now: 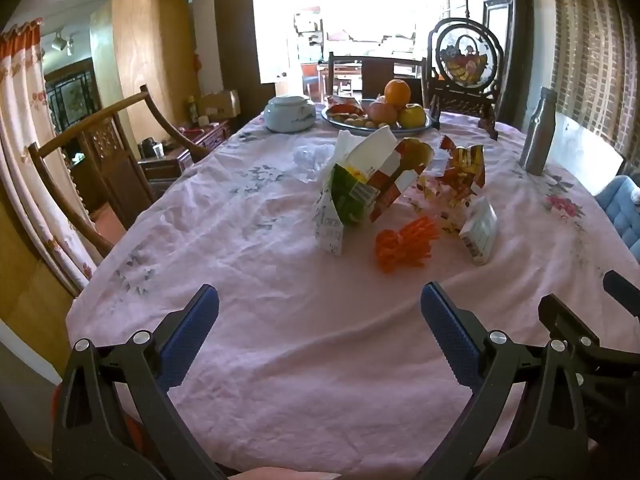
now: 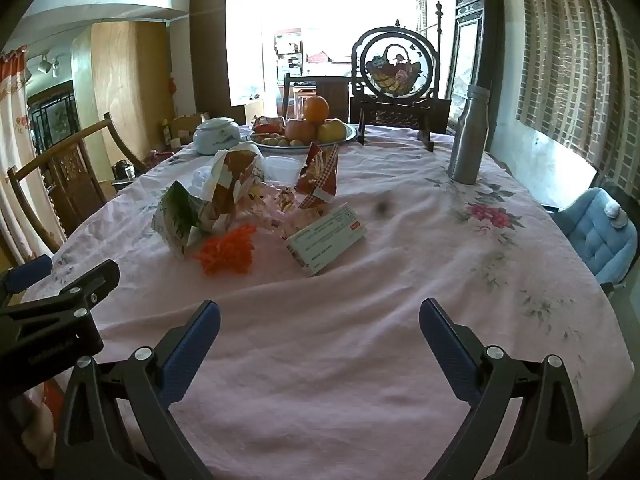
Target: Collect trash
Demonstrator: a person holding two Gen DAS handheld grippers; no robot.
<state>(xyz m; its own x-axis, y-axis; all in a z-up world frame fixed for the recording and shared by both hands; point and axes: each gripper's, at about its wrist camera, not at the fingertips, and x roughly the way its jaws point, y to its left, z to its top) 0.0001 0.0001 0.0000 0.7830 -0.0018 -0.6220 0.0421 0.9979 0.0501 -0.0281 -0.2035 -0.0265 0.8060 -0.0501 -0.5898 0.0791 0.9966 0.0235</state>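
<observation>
- The left gripper [image 1: 320, 312] hovers over the near end of the counter [image 1: 280, 360], its blue-padded fingers [image 1: 192, 332] spread wide with only pink cloth between them.
- The right gripper [image 2: 320, 320] hangs just beside it, fingers [image 2: 448, 344] likewise spread wide and holding nothing.
- The trash sits in a loose heap around mid-counter, well short of the fruit plate [image 1: 376, 128] at the far end.
- A torn carton [image 1: 360, 184] with green and red print stands at the heart of the heap, on the near side of the fruit plate.
- An orange plastic bundle [image 1: 404, 244] lies just nearer than the carton, on the cloth.
- A small white box [image 2: 328, 240] lies tilted to the right of the orange bundle, nearest the right gripper.
- A crumpled red-and-gold wrapper [image 2: 320, 176] stands behind the white box, between it and the fruit plate.
- A clear plastic cup [image 2: 282, 168] sits just left of the wrapper, close in front of the fruit plate.
- Crumpled white tissue [image 1: 312, 156] lies left of the carton's top, in front of the fruit plate.
- A lidded white jar [image 1: 290, 114] stands just left of the fruit plate.
- A metal bottle [image 2: 468, 136] stands upright, well to the right of the fruit plate.
- A carved round screen [image 2: 398, 68] stands behind and right of the fruit plate.
</observation>
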